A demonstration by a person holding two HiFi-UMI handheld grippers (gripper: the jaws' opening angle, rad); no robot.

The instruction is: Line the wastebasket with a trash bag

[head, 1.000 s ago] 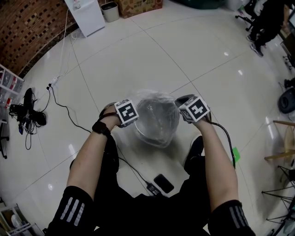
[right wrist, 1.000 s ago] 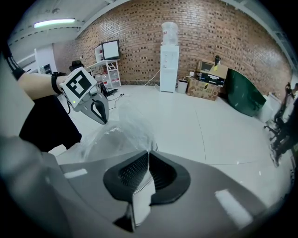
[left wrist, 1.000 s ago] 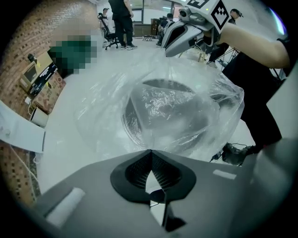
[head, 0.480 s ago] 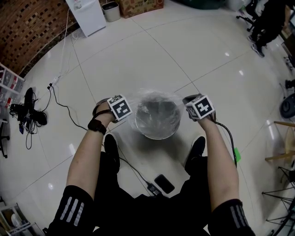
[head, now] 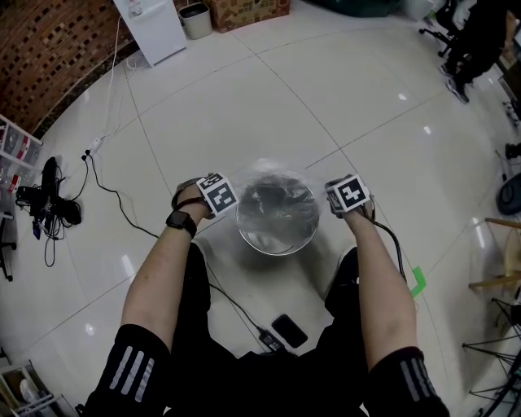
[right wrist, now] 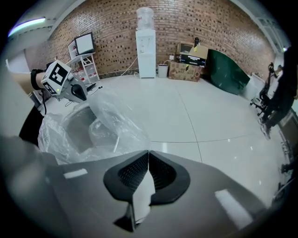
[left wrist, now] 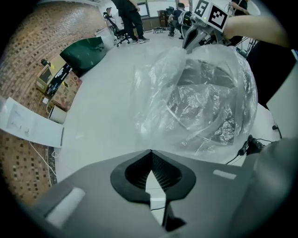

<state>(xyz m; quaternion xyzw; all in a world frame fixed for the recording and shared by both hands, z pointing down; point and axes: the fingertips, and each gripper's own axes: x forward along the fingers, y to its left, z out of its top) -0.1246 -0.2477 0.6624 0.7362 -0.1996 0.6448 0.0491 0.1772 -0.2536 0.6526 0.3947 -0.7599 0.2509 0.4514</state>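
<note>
A round metal wastebasket [head: 278, 241] stands on the white tile floor between the person's feet. A clear trash bag [head: 275, 174] is draped into and over it, and its crinkled film [left wrist: 205, 97] fills the basket's mouth. My left gripper [head: 221, 199] is at the basket's left rim, shut, with a strip of the bag's film pinched in its jaws [left wrist: 150, 151]. At the right rim my right gripper [head: 349, 198] is also shut on the bag's edge [right wrist: 148, 151]. Each gripper view shows the other gripper across the bag [right wrist: 88, 125].
A phone [head: 289, 329] and a black cable [head: 236, 298] lie on the floor near the person's legs. A white water dispenser [head: 151, 28], a small bin [head: 194, 19] and a cardboard box [head: 248, 11] stand by the brick wall. Chair legs [head: 498, 273] are at the right.
Both grippers have sunk toward the floor beside the basket, drawing the bag's edge down with them. The bag now sits lower around the basket's rim.
</note>
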